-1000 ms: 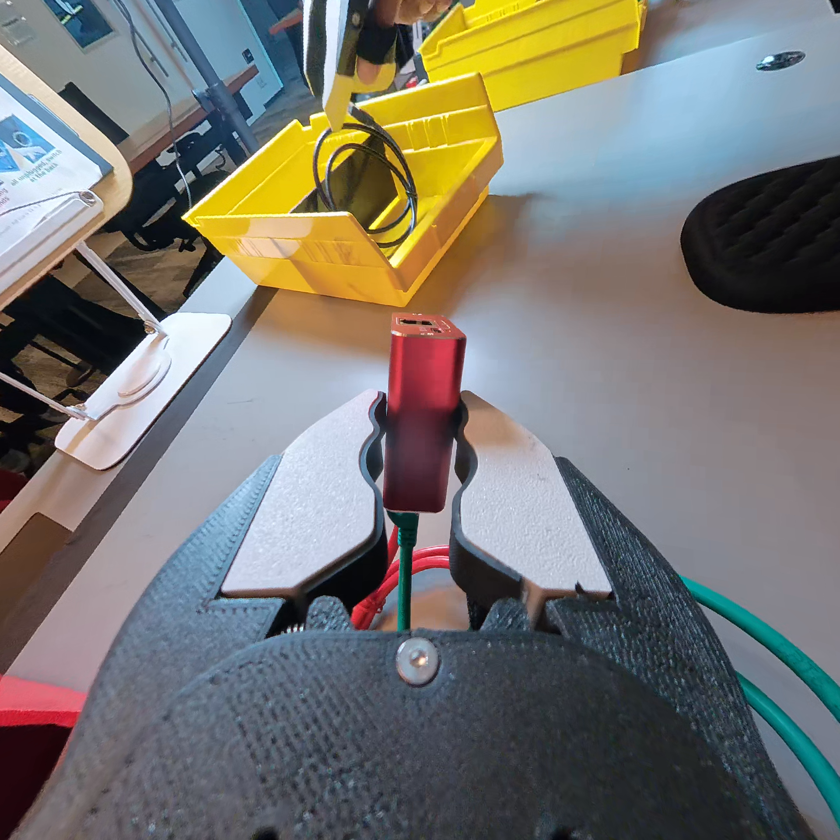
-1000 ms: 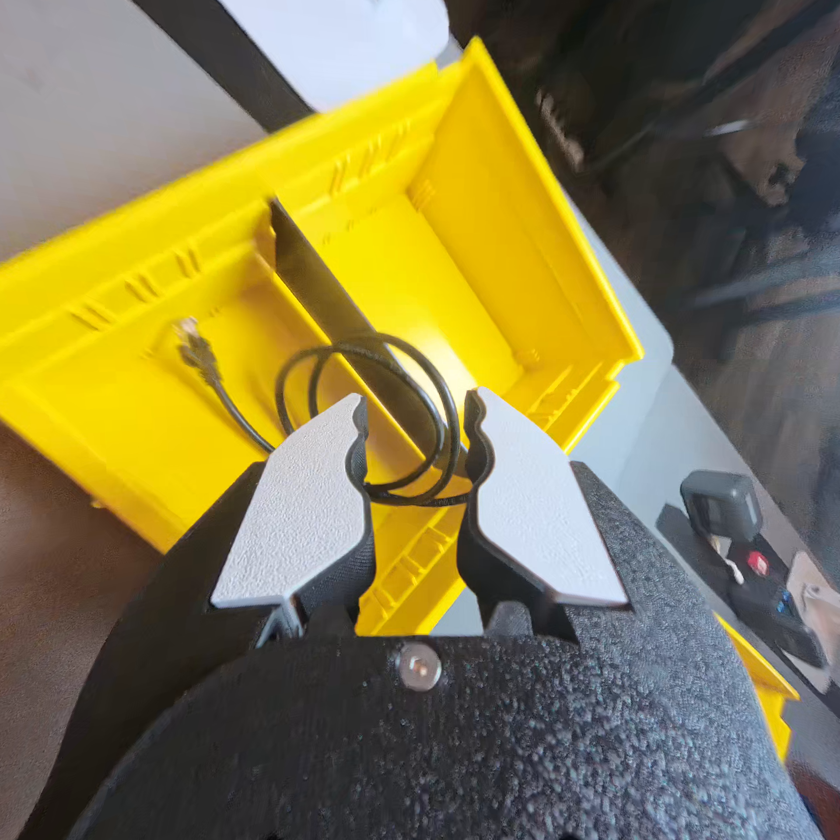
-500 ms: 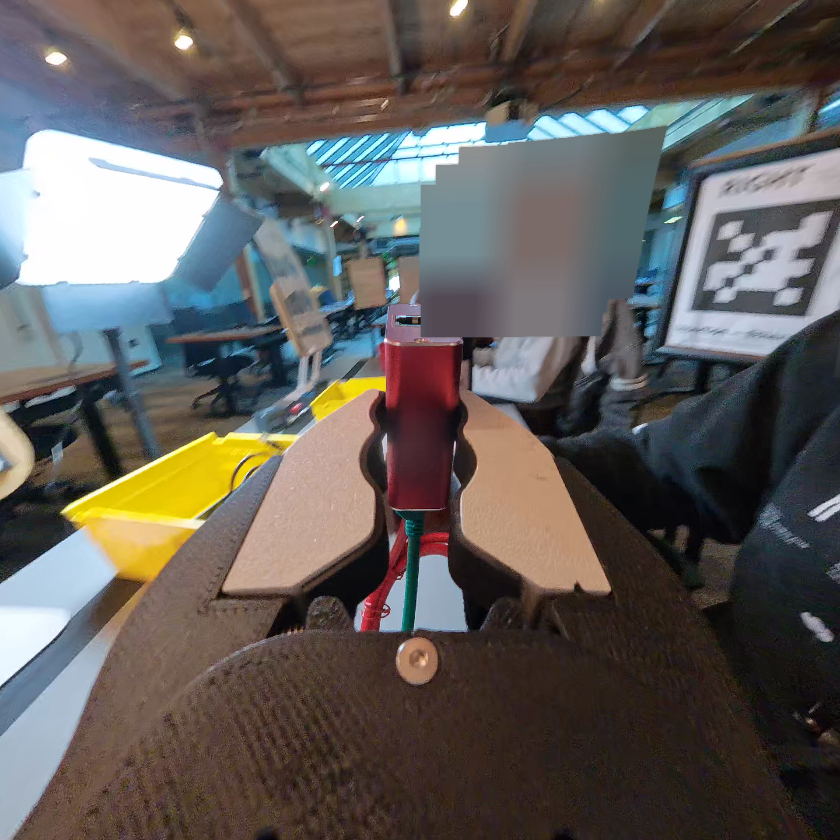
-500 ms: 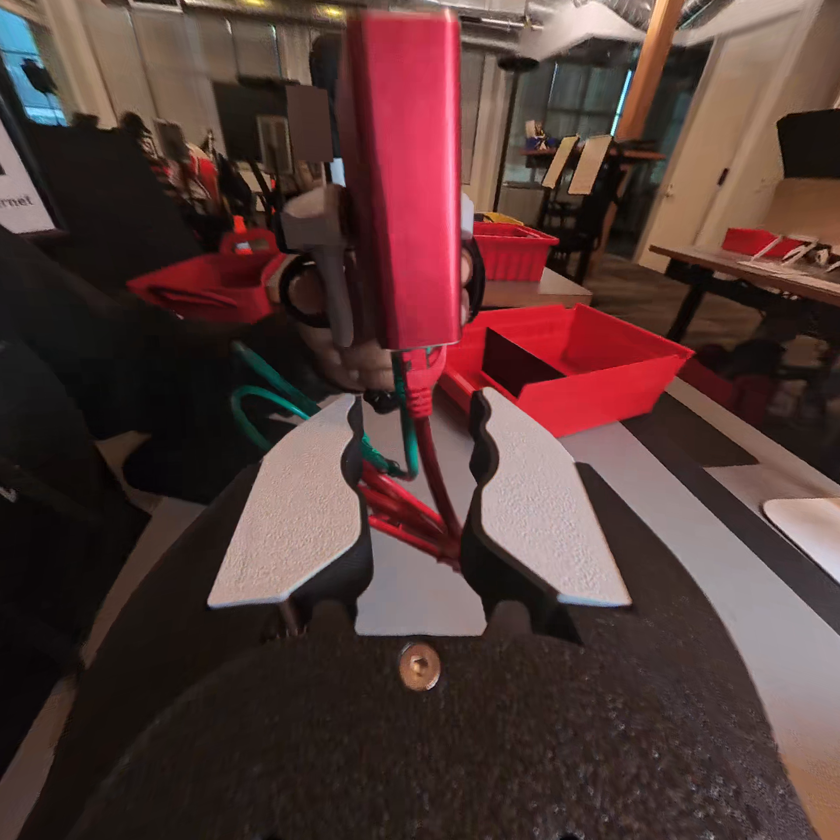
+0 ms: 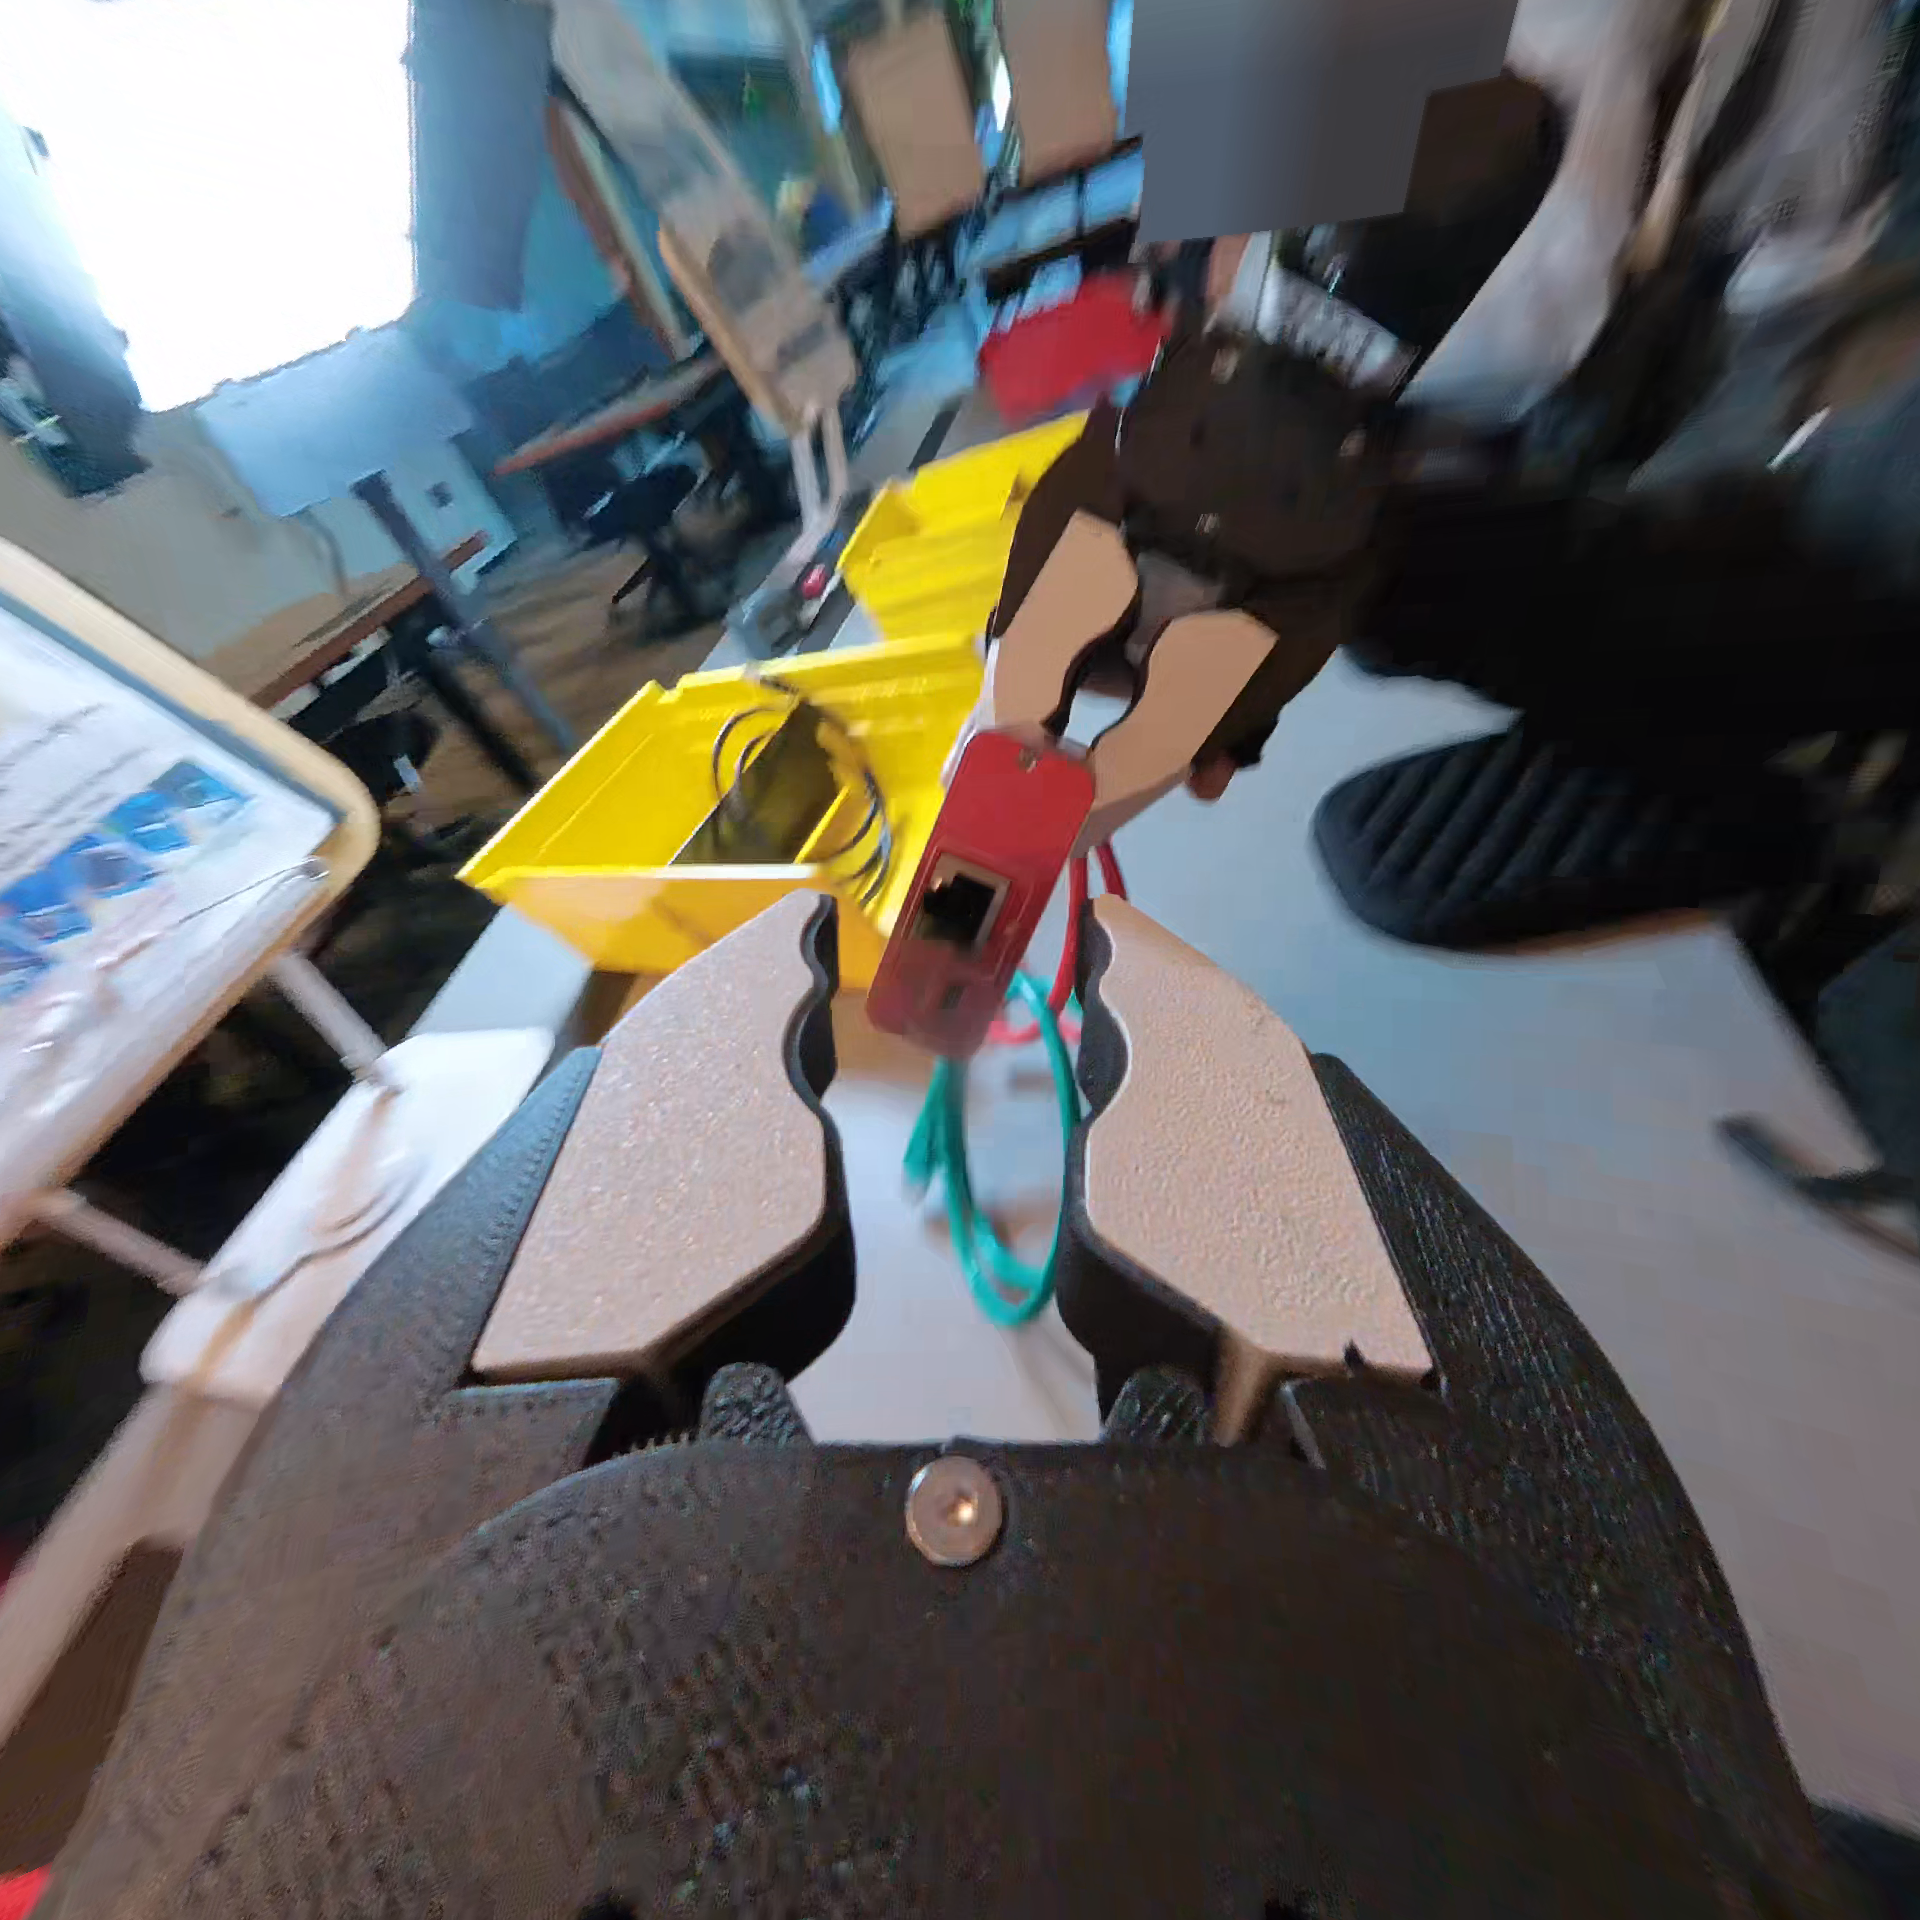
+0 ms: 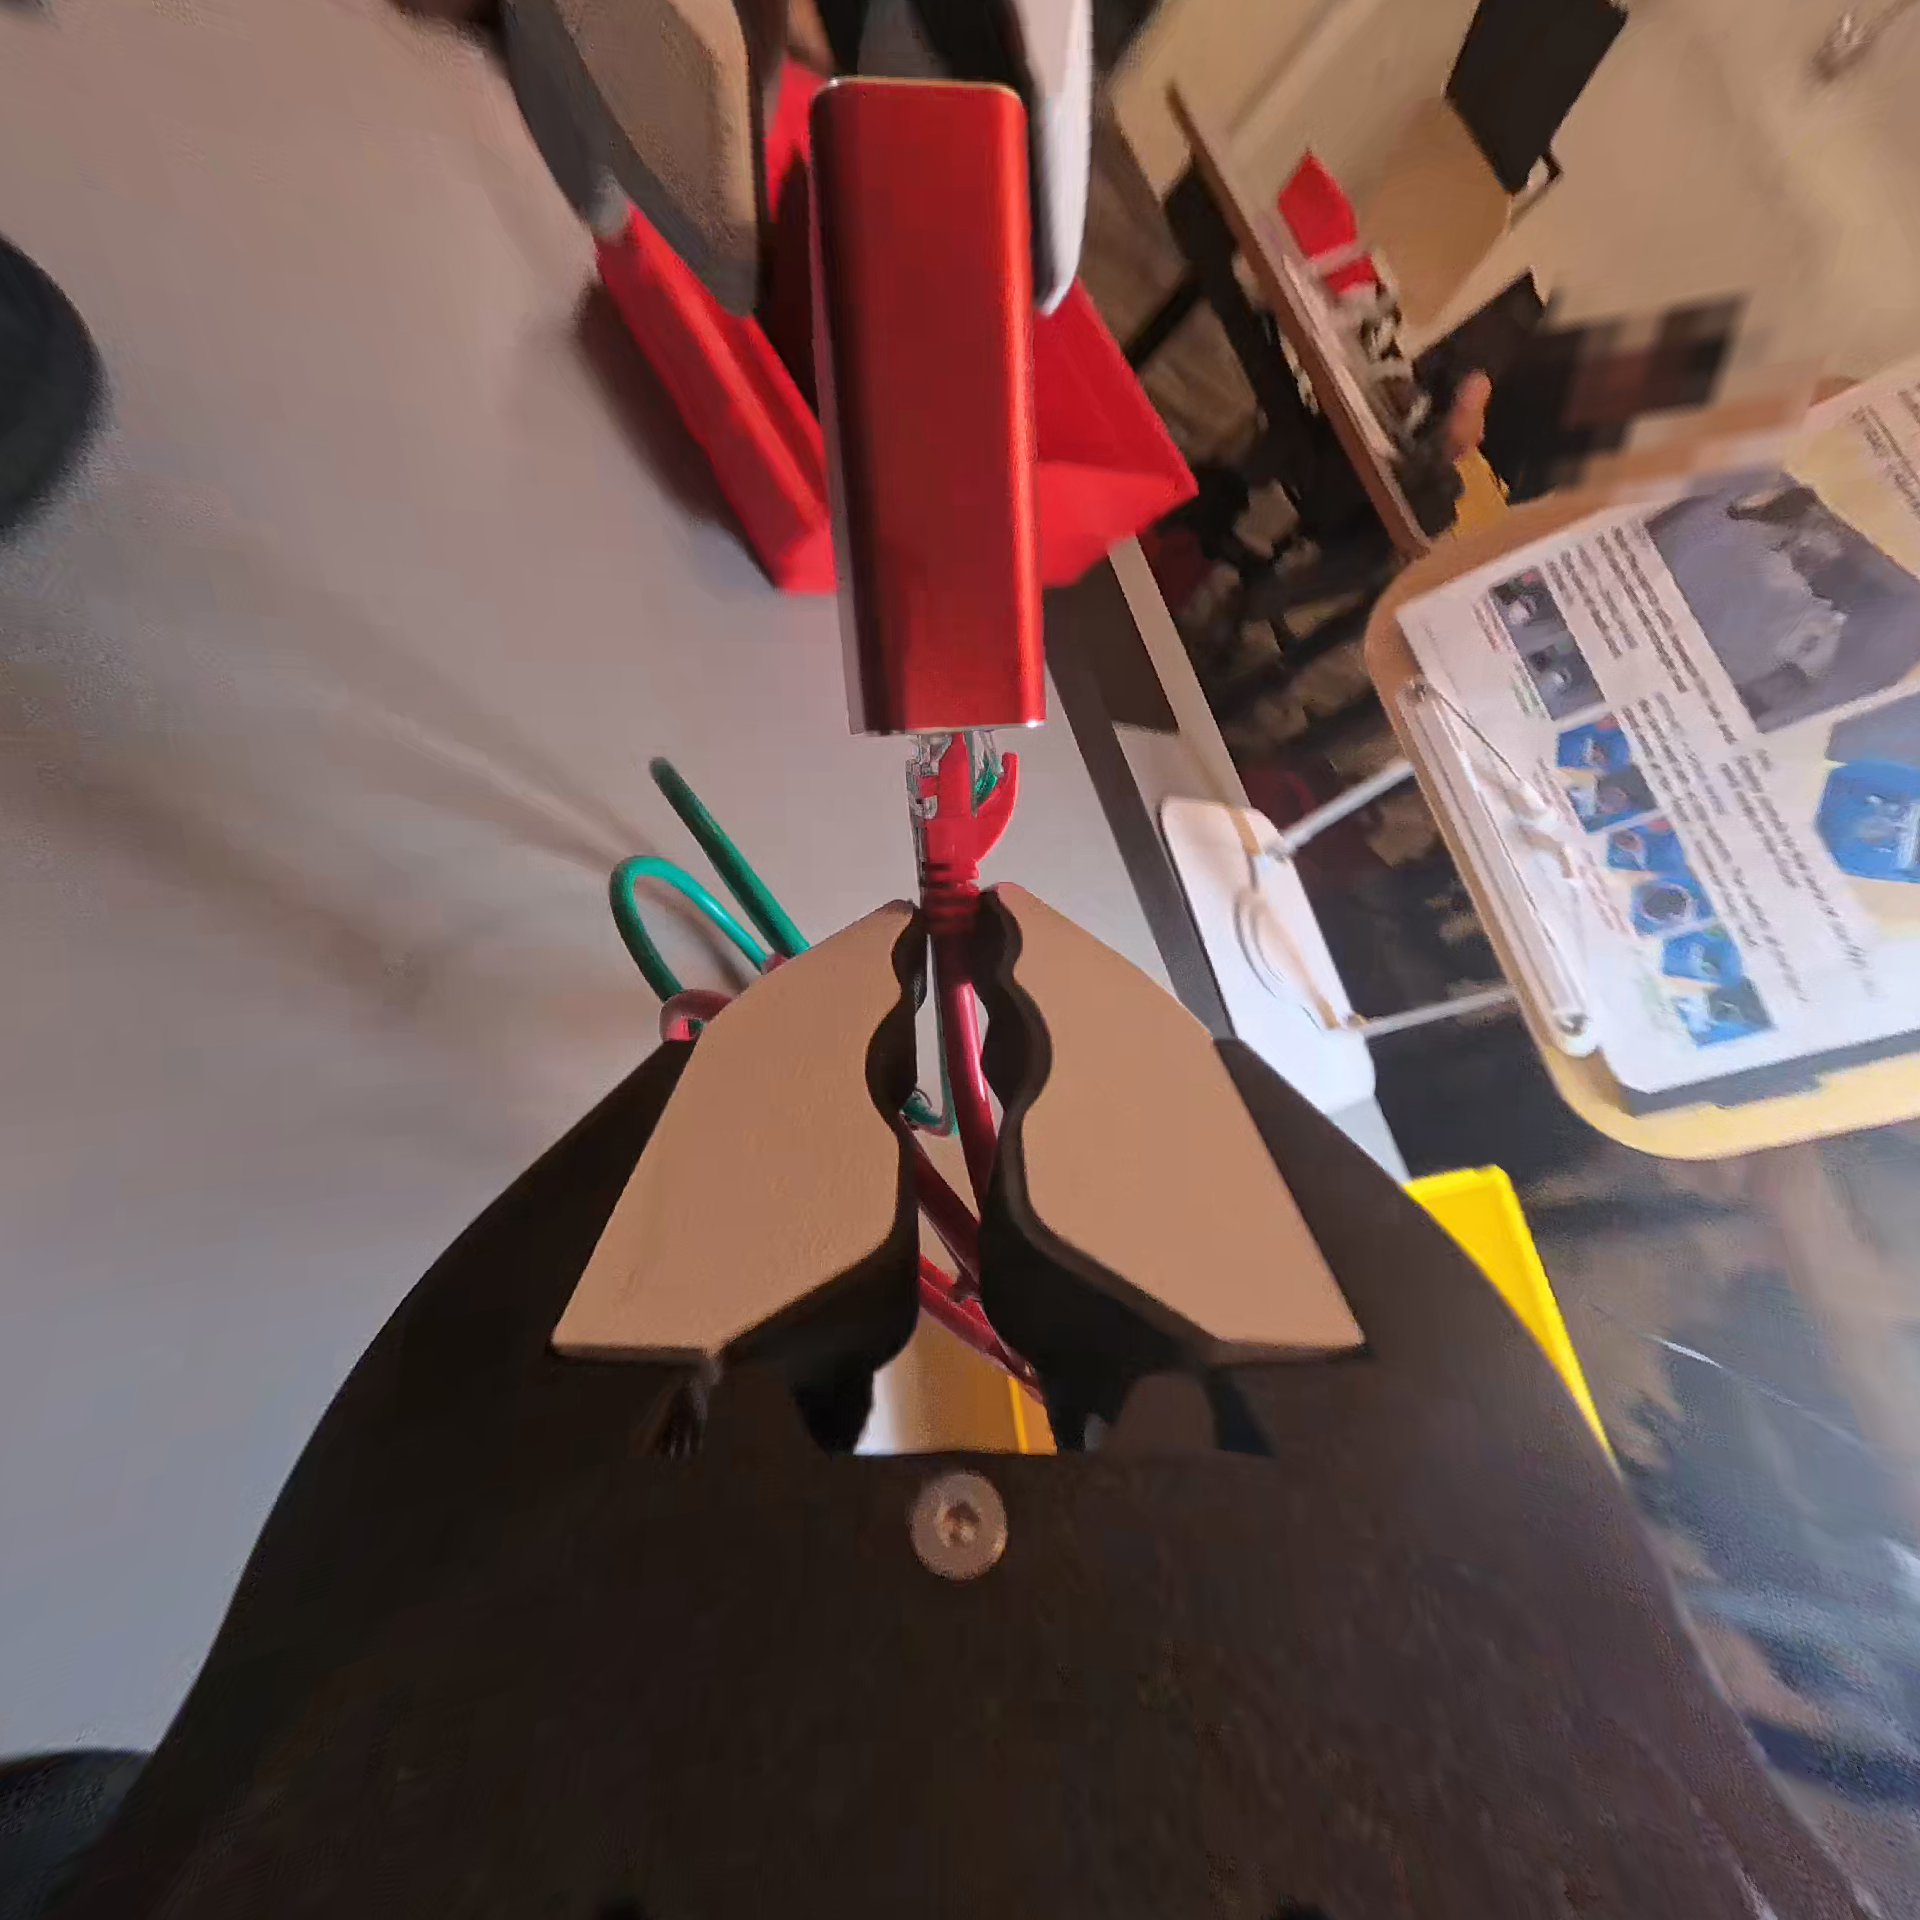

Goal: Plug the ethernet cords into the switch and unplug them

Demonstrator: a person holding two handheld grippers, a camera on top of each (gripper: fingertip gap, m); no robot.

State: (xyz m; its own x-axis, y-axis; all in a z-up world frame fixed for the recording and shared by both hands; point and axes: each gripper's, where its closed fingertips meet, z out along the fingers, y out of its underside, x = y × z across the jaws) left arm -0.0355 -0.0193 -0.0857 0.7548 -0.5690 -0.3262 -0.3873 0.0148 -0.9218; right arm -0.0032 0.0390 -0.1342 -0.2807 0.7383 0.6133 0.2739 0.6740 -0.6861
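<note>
The red switch [image 5: 977, 883] hangs in the air above the grey table [image 5: 1455, 1143], its open port end facing the left wrist camera. My left gripper [image 5: 956, 920] is open, and its fingertips loosely flank that end without clamping it. My right gripper [image 6: 951, 904] is shut on the red cord [image 6: 948, 831] just behind its plug, which sits in the switch [image 6: 925, 416]. It also shows in the left wrist view [image 5: 1070, 740]. A green cord [image 5: 997, 1195] loops down from the switch, with a loose plug hanging. The left gripper's fingers [image 6: 665, 156] show past the switch.
A yellow bin [image 5: 644, 831] holding a coiled black cord [image 5: 862, 821] stands at the table's far left edge. A black pad [image 5: 1507, 831] lies to the right. A paper on a stand [image 6: 1662, 810] and a red bin [image 6: 727, 416] are nearby. A person's dark sleeve [image 5: 1662, 582] is behind the right gripper. Left tips to right tips: about 9 cm.
My left gripper has opened and let go of the switch. My right gripper has closed on the red cord at the switch. Both views have tipped down toward the table.
</note>
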